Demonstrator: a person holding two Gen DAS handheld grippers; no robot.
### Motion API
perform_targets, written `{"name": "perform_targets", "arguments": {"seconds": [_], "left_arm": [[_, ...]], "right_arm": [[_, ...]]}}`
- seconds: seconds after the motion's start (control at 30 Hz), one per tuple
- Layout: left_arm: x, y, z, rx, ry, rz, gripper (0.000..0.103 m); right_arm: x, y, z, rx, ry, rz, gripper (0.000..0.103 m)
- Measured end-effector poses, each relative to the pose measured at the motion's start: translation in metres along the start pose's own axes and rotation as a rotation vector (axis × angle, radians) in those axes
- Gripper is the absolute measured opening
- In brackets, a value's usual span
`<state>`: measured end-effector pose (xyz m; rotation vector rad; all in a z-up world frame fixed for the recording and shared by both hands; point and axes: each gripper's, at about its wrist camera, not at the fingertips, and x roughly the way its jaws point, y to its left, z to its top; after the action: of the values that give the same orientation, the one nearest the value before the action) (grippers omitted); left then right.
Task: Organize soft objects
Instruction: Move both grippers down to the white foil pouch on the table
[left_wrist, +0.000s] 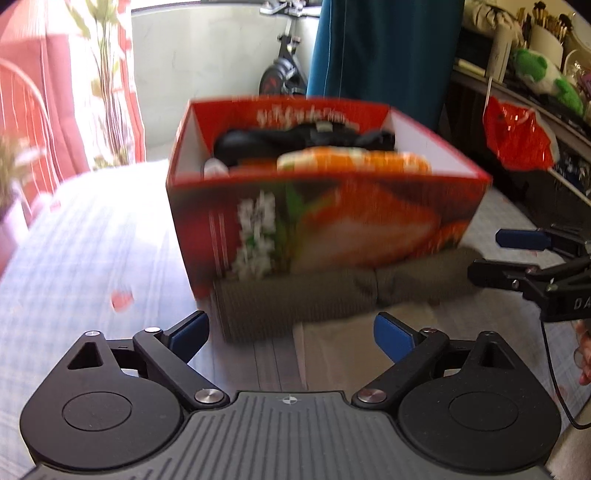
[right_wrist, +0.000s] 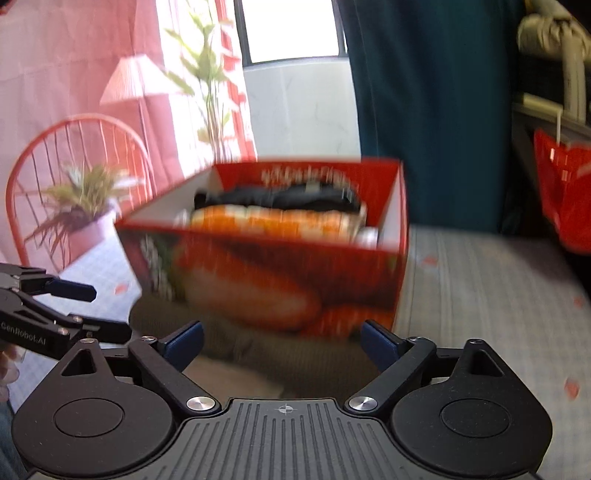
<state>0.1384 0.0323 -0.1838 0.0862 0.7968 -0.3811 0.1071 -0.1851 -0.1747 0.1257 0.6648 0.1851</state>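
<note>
My left gripper (left_wrist: 291, 334) hovers with its blue-padded fingers spread wide and nothing between them, just short of the olive-green knitted garment (left_wrist: 295, 299) that lies rolled on the checked tablecloth (left_wrist: 92, 236) against the front of the red printed cardboard box (left_wrist: 325, 221). My right gripper (right_wrist: 282, 345) is likewise spread and empty, poised over the same garment at the box's front wall. Inside the box sit an orange-and-white patterned soft item (left_wrist: 354, 162) along the front edge and black fabric (left_wrist: 295, 138) behind it, toward the back wall. Both views are blurred, so the box's print is hard to read. Left of the box stand a potted plant (right_wrist: 86, 206) and a red wire chair (right_wrist: 48, 147); behind it hangs a teal curtain (left_wrist: 384, 48); to its right hangs a red plastic bag (left_wrist: 517, 136).
</note>
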Motion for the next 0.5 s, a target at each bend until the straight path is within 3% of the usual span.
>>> {"name": "perform_targets", "arguments": {"seconds": [0.33, 0.5], "left_arm": [[0.032, 0.006, -0.039, -0.106, 0.089, -0.086, 0.074], [0.032, 0.007, -0.045, -0.142, 0.060, -0.112, 0.073]], "right_arm": [[0.024, 0.012, -0.045, 0.037, 0.112, 0.073, 0.067], [0.029, 0.016, -0.051, 0.042, 0.134, 0.089, 0.064]]}}
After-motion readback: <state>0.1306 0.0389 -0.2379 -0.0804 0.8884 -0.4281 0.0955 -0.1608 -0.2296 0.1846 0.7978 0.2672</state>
